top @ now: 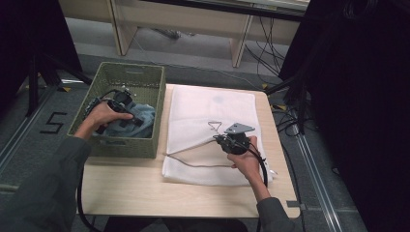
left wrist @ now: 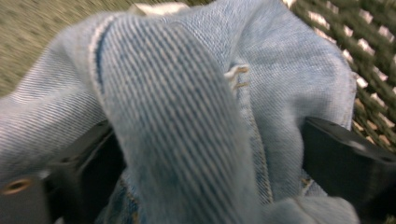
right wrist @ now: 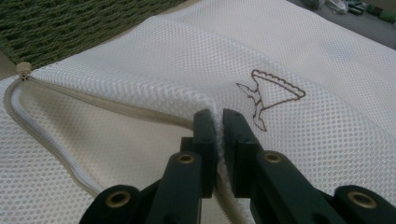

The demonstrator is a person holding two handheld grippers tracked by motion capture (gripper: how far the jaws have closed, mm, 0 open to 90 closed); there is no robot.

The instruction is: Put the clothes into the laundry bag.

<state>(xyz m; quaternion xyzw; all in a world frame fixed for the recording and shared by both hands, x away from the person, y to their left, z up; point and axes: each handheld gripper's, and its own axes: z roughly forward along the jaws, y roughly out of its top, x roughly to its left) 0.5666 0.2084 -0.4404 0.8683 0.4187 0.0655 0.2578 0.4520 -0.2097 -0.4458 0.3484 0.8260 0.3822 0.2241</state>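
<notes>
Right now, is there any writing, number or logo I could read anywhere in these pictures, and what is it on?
"5": black figure marked on the grey floor, left of the green woven basket.
Brown outline emblem, a picture and no letters: on the white mesh laundry bag.
Blue denim garment: no label readable.
</notes>
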